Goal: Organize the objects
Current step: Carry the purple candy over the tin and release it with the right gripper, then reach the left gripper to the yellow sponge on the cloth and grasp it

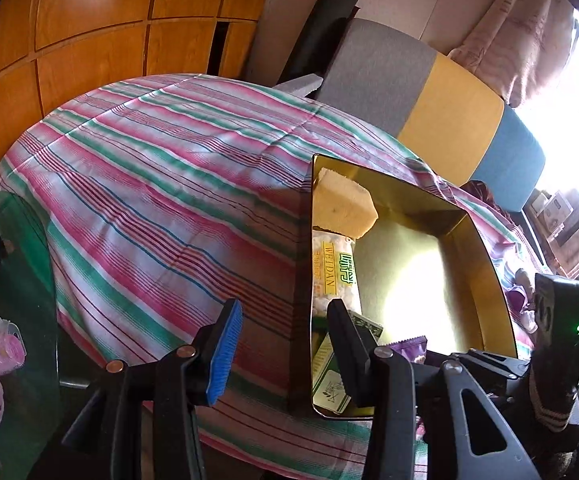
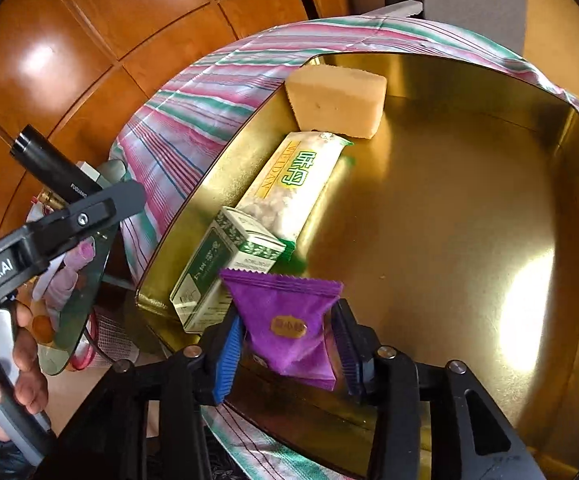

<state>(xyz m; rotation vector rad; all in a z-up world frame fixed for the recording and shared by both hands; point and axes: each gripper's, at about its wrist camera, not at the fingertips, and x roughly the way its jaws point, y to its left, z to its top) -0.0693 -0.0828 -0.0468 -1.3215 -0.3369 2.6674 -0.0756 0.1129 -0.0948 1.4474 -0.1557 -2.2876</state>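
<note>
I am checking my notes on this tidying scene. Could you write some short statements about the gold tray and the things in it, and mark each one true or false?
1. The yellow sponge lies in the gold tray. True.
2. The purple packet sits between the right tongs. True.
3. The tray rests on a bare wooden floor. False: it rests on a striped cloth.
4. The left tongs hold the green box. False: they hold nothing; the box lies in the tray.
5. The snack pack lies between sponge and green box. True.

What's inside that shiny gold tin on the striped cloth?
Along one wall of the gold tin lie a yellow sponge, a white snack pack, a green-and-white box and a purple packet. The packet covers the box's near end.
</note>
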